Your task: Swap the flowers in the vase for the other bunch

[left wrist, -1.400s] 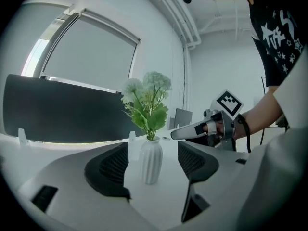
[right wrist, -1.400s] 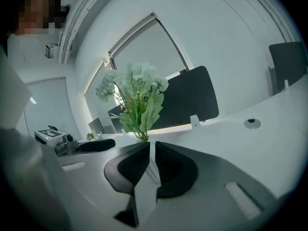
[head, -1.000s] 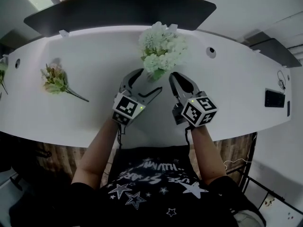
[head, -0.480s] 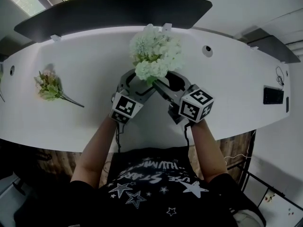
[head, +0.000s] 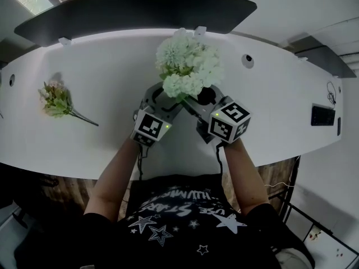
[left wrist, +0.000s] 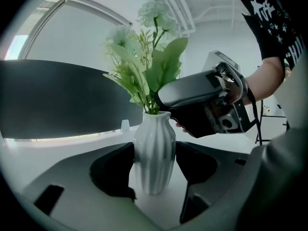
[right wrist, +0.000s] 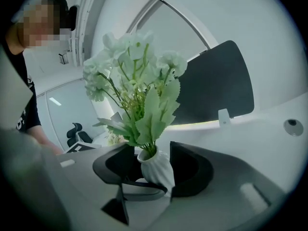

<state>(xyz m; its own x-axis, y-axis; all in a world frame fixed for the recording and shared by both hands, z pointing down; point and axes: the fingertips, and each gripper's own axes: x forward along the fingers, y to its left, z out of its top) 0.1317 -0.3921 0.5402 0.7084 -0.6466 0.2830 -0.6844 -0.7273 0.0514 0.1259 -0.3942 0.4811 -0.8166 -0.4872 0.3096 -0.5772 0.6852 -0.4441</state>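
White flowers (head: 188,66) stand in a ribbed white vase (left wrist: 154,153) at the table's middle; in the head view the blooms hide the vase. My left gripper (left wrist: 155,165) has just been closing, and its pads now lie against both sides of the vase's body. My right gripper (right wrist: 148,165) has just been opening. It stands open around the vase's neck (right wrist: 155,166) and the stems' base, coming in from the right (left wrist: 202,102). The other bunch (head: 56,98), pinkish with green leaves, lies flat on the table at far left.
The white curved table (head: 269,111) has a dark screen (head: 134,7) along its back edge. A small black device (head: 322,115) lies at the far right. Round cable holes (head: 247,59) sit in the tabletop.
My right gripper has swung left to the vase and opened from shut. My left gripper's jaws have narrowed onto the vase.
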